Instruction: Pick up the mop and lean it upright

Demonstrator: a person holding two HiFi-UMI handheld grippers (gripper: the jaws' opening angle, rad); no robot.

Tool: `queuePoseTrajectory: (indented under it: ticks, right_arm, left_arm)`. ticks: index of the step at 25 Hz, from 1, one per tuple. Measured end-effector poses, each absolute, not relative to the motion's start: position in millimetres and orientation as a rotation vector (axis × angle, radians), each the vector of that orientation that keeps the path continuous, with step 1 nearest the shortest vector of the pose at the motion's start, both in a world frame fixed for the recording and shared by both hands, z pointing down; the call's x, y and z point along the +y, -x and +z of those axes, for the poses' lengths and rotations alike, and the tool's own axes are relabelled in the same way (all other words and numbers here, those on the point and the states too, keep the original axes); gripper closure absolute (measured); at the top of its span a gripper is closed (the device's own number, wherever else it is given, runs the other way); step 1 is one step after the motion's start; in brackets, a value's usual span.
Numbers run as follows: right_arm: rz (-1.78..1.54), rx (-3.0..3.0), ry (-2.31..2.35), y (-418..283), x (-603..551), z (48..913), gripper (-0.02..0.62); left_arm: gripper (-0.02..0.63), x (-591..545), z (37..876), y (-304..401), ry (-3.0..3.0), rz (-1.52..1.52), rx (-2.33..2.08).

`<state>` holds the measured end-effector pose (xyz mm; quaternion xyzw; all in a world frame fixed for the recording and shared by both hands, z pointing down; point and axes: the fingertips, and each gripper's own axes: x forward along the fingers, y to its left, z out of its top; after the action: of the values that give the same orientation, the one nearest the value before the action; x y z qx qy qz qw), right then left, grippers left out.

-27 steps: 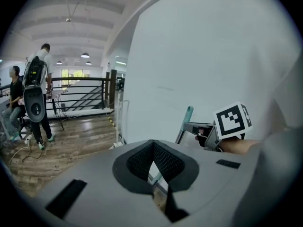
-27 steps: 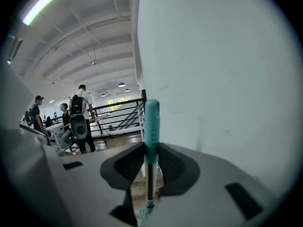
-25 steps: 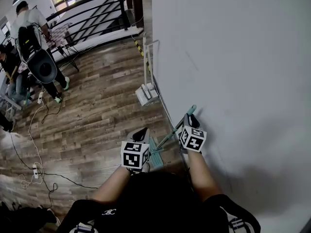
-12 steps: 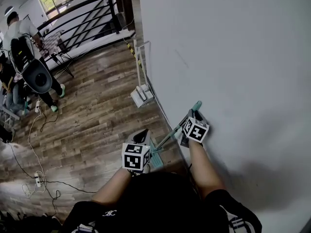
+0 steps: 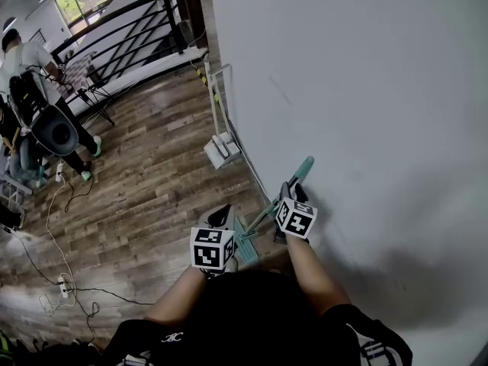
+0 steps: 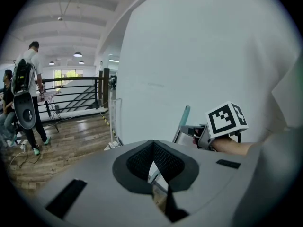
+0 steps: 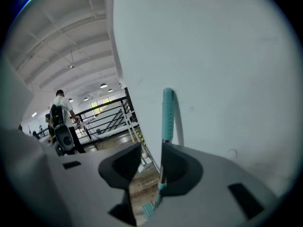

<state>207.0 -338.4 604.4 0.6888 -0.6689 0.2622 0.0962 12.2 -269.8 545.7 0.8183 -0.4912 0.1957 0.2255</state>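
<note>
- Since a second ago, the right gripper (image 5: 293,191) has slid a little nearer and to the left along the mop (image 5: 302,169). More of the teal grip now stands clear above it. Its jaws have just been opening with the shaft between them. The left gripper (image 5: 221,214) has kept its place.
- Head view: the mop slants up from its mop head (image 5: 245,244) on the floor (image 5: 152,181) at the foot of the wall (image 5: 366,90). Its top end rests against the wall on the right, so the wall appears to carry it. A white flat tool (image 5: 221,149) leans on the same wall farther off. People (image 5: 34,90) stand by a railing at the far left, well apart from the work.
- Left gripper view: the left gripper's (image 6: 152,145) jaws meet at their tips with nothing between them. It waits to the left of the mop (image 6: 183,115) and seems to take no part in this step.
- Right gripper view: the right gripper's (image 7: 150,150) jaws stand apart. The shaft (image 7: 167,108) lies along the right jaw, with a clear gap to the left one, so nothing is clamped. The loosened hold looks like a test of whether the lean holds, and the slant suggests a sideways slip is the main risk.
</note>
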Motion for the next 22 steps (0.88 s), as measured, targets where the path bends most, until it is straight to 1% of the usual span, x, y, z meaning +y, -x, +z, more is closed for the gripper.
queuePoseTrajectory:
  ticks: [1, 2, 3, 12, 16, 22]
  right_arm:
    - [0.717, -1.975, -2.026, -204.8, -334.3, 601.7, 0.508]
    - [0.666, -1.978, -2.009, -202.0, -330.4, 598.1, 0.566]
    - [0.628, -1.992, -1.988, -198.3, -326.7, 593.6, 0.580]
    - [0.447, -2.214, -1.843, -162.4, -292.9, 533.9, 0.583]
    - [0.385, -2.255, -1.756, -140.8, -279.1, 531.6, 0.583]
    - [0.392, -2.274, -1.684, -123.6, -272.8, 535.7, 0.583]
  left_arm:
    - [0.609, -270.1, 546.6, -12.9, -2.256, 0.539, -1.353]
    - [0.609, -270.3, 546.9, -13.6, -2.256, 0.538, -1.351]
    - [0.609, -270.4, 546.9, -14.1, -2.257, 0.535, -1.349]
    - [0.609, -271.1, 551.0, -17.9, -2.256, 0.510, -1.326]
    - [0.609, -271.1, 551.0, -21.5, -2.265, 0.494, -1.318]
    - [0.609, -273.3, 547.4, -23.1, -2.270, 0.479, -1.311]
